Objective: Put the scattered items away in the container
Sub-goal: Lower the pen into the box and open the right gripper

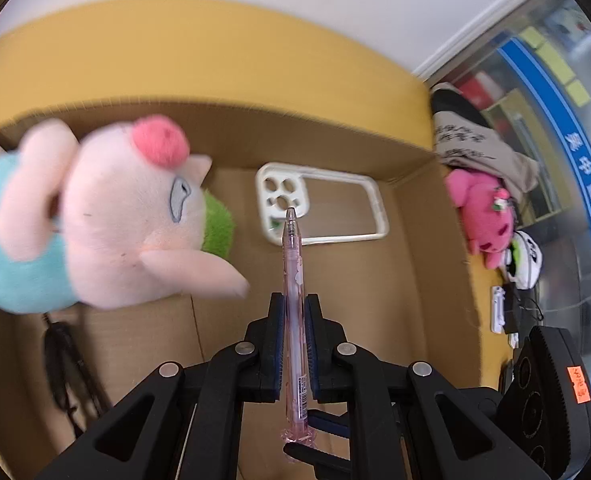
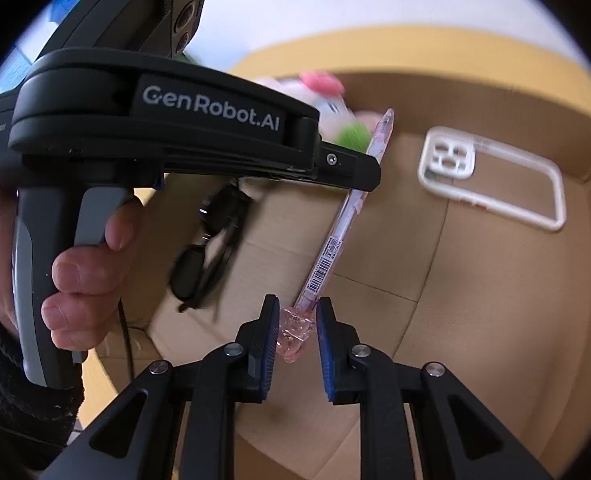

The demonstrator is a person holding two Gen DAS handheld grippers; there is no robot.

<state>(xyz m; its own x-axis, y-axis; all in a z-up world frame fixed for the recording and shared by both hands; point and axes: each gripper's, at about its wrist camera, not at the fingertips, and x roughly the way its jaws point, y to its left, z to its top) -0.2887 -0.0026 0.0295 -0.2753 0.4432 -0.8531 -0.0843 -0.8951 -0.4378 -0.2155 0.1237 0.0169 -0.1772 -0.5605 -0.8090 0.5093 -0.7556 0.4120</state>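
Observation:
My left gripper (image 1: 294, 304) is shut on a clear pink pen (image 1: 293, 280) and holds it over the open cardboard box (image 1: 427, 272). In the right wrist view the same pen (image 2: 335, 236) runs from the left gripper's jaws down to my right gripper (image 2: 296, 316). The right jaws stand slightly apart around the pen's pink cap end (image 2: 293, 334); I cannot tell whether they touch it. A pink pig plush (image 1: 107, 216) in a blue top, a white phone case (image 1: 319, 204) and black sunglasses (image 2: 207, 256) lie inside the box.
A bright pink plush (image 1: 483, 216), a grey garment (image 1: 479, 152) and a black-and-white item (image 1: 525, 260) lie outside the box on the right. A white wall stands behind. A hand (image 2: 83, 272) holds the left gripper's handle.

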